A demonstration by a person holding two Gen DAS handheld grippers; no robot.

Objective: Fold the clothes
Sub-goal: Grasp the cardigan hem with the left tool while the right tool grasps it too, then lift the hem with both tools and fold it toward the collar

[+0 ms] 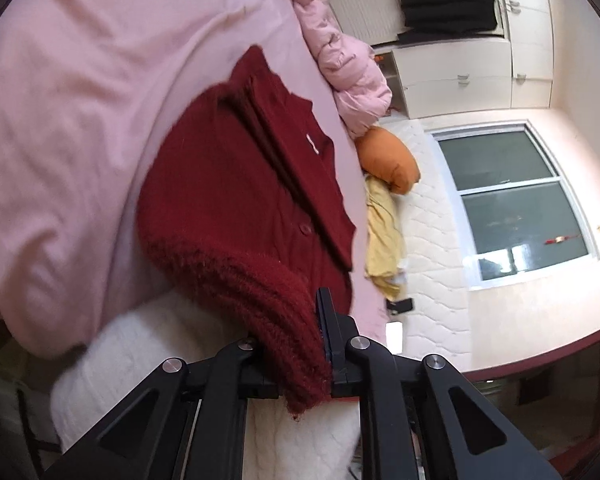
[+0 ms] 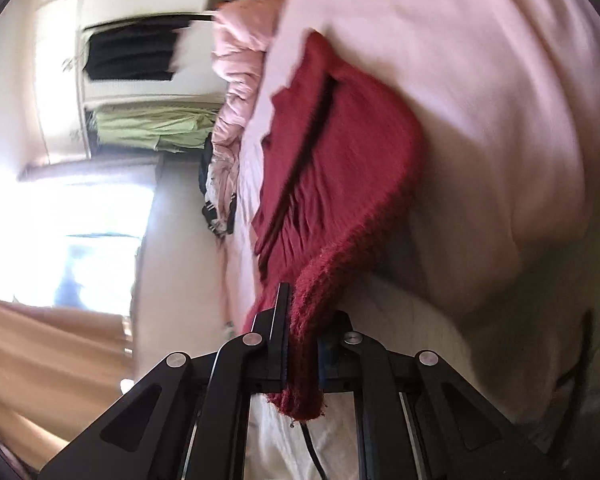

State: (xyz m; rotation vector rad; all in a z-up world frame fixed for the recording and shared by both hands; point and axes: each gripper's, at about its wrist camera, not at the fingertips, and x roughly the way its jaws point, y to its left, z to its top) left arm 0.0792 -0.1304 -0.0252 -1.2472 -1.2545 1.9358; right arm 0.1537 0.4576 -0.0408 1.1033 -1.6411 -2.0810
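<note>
Pinching the fuzzy ribbed hem of a dark red knit cardigan (image 1: 236, 184), the left gripper (image 1: 296, 344) and right gripper (image 2: 304, 336) both clamp its thick edge; the buttoned, partly folded garment lies on the smooth pink bedsheet (image 1: 80, 100), beside a puffy pink quilted jacket (image 1: 340, 60).

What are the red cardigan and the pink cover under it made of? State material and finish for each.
Red cardigan: looks like knitted wool or acrylic yarn, matte and fuzzy; the ribbed hem clamped in the left gripper shows thick hairy loops. Pink cover: seems a smooth woven cotton-like fabric, matte, with soft creases.
</note>
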